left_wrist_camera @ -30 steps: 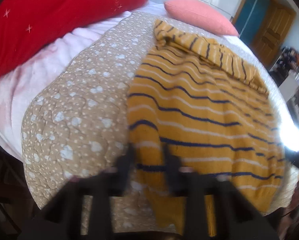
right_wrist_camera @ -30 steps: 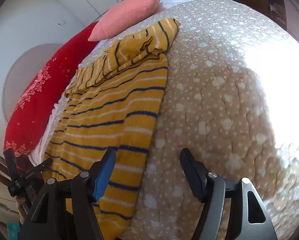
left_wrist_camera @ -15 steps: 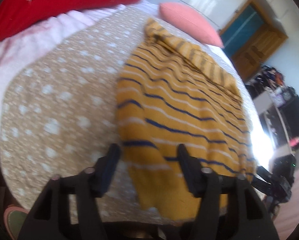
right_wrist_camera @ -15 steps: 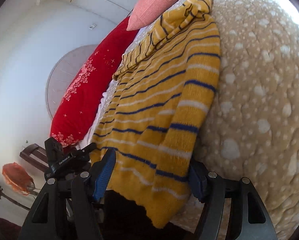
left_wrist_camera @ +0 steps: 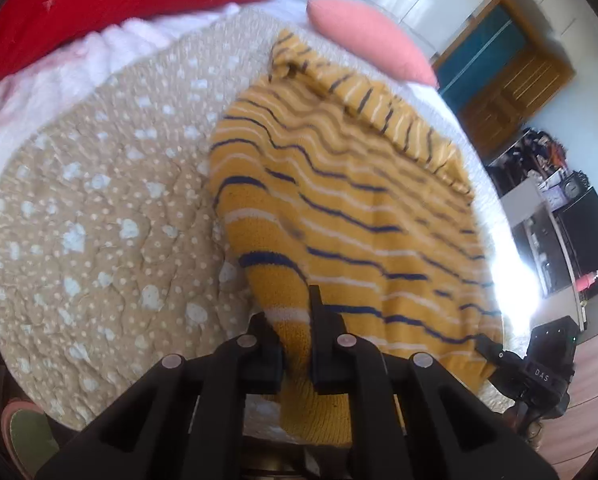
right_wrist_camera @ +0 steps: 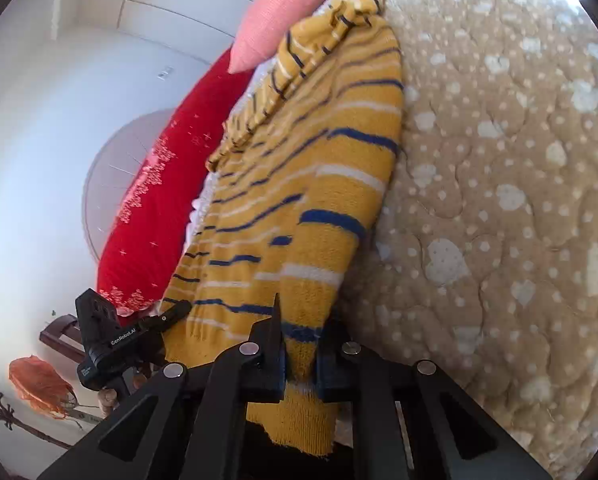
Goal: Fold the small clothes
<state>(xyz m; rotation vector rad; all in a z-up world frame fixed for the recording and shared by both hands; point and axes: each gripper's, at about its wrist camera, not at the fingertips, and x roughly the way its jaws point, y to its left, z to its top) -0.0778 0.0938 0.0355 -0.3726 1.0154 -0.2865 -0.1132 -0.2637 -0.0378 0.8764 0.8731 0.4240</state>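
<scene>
Left gripper (left_wrist_camera: 295, 332) is clamped on the near hem corner of the striped sweater (left_wrist_camera: 339, 200); right gripper (right_wrist_camera: 299, 344) pinches the opposite hem corner. Sweater lies flat on the spotted quilt (left_wrist_camera: 99, 200), sleeves bunched at the far end by the pink pillow (left_wrist_camera: 371, 48). Holding both corners probably keeps the hem square for folding it up toward the collar.

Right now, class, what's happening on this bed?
A person is folding a yellow striped sweater spread on a spotted beige quilt. The left claw is shut on one bottom corner, the right claw on the other. The hem is pinched and gathered at both ends; no fold is made yet.
</scene>
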